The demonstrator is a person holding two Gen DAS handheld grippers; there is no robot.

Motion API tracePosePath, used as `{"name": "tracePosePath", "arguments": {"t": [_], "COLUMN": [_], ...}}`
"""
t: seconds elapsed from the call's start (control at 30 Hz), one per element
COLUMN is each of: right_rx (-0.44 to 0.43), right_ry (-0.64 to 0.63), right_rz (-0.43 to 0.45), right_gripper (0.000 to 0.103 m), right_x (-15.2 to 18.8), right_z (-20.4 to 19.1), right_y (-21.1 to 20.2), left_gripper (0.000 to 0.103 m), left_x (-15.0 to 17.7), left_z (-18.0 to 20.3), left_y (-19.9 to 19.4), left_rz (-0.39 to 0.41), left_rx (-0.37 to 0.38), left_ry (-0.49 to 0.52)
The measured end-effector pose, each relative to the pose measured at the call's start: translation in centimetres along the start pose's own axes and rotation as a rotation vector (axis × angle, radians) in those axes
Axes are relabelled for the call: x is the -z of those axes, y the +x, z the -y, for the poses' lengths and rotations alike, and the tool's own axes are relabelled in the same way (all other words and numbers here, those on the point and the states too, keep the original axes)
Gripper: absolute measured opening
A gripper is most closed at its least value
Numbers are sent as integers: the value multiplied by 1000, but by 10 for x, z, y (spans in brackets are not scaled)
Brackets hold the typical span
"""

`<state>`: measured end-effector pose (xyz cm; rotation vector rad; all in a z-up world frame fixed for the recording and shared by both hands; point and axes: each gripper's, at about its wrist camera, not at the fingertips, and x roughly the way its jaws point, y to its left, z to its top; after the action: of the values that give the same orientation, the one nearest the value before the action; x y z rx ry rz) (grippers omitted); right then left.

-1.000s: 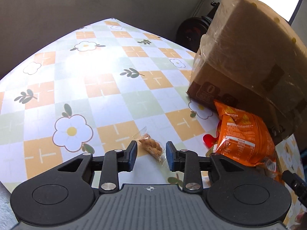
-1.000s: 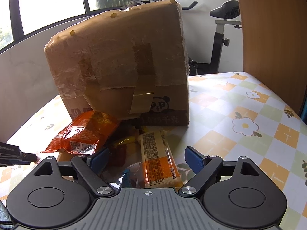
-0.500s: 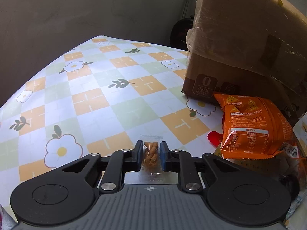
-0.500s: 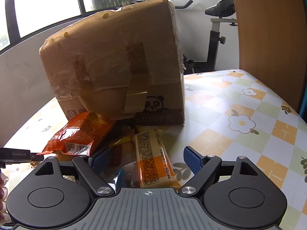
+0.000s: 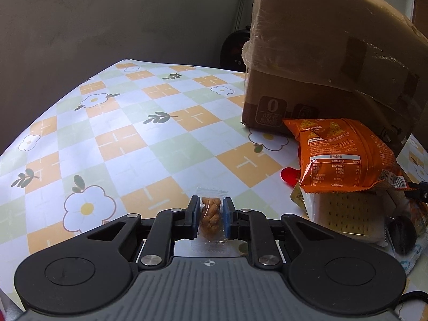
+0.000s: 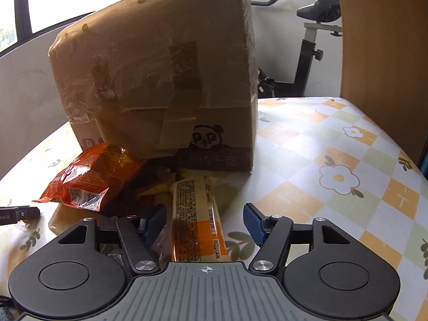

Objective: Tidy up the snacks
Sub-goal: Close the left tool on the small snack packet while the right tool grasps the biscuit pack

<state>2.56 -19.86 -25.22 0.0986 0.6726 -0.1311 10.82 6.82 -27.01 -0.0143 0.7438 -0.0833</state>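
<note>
My left gripper [image 5: 210, 208] is shut on a small clear packet of twisted brown snack [image 5: 210, 215], held just above the floral tablecloth [image 5: 133, 139]. To its right lie an orange chip bag [image 5: 345, 155], a cracker pack [image 5: 347, 216] and a red wrapper [image 5: 290, 175]. My right gripper [image 6: 205, 218] is open, its jaws on either side of a long orange-and-cream snack pack [image 6: 196, 218] lying on the table. The orange chip bag [image 6: 93, 176] lies to the left of it, with more wrappers heaped behind.
A large taped cardboard box [image 6: 160, 85] stands behind the snack pile; it also shows in the left wrist view [image 5: 334, 61]. An exercise bike [image 6: 313, 42] and a wooden panel [image 6: 385, 53] stand beyond the table. Bare tablecloth [image 6: 334, 165] spreads right of the pile.
My left gripper closed on the small twisted-snack packet and lifted it slightly, turning toward the box. My right gripper stayed open and moved a little nearer the long snack pack.
</note>
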Motion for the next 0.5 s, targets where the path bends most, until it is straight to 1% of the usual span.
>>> {"name": "tracePosePath", "arguments": {"t": [0.07,0.1,0.13,0.17,0.23,0.3,0.43,0.5], "right_rx": [-1,-3,-10,-9,2,12,13,12], "right_ry": [-61,-80,-79,-72,-66,-46,-21,-26], "right_rz": [-10,-18,-26,-28,-21,-18,-19,-18], "right_gripper": [51,43,36,35,34,34,35,36], "right_x": [-5,-7,-10,-11,-12,-10,-7,-7], "right_z": [-4,-4,-3,-1,3,10,21,23], "right_y": [8,12,15,16,15,13,11,12], "left_gripper": [19,19,21,22,34,41,42,42], "left_x": [0,0,-1,-1,-1,-1,5,8], "left_z": [0,-1,-2,-3,-5,-5,2,4], "left_y": [1,1,0,0,-1,-4,-7,-7], "left_rz": [3,4,4,2,-8,-13,-6,3], "left_rx": [12,22,36,51,84,101,102,88], "left_ry": [0,2,4,3,-6,-12,34,56]}}
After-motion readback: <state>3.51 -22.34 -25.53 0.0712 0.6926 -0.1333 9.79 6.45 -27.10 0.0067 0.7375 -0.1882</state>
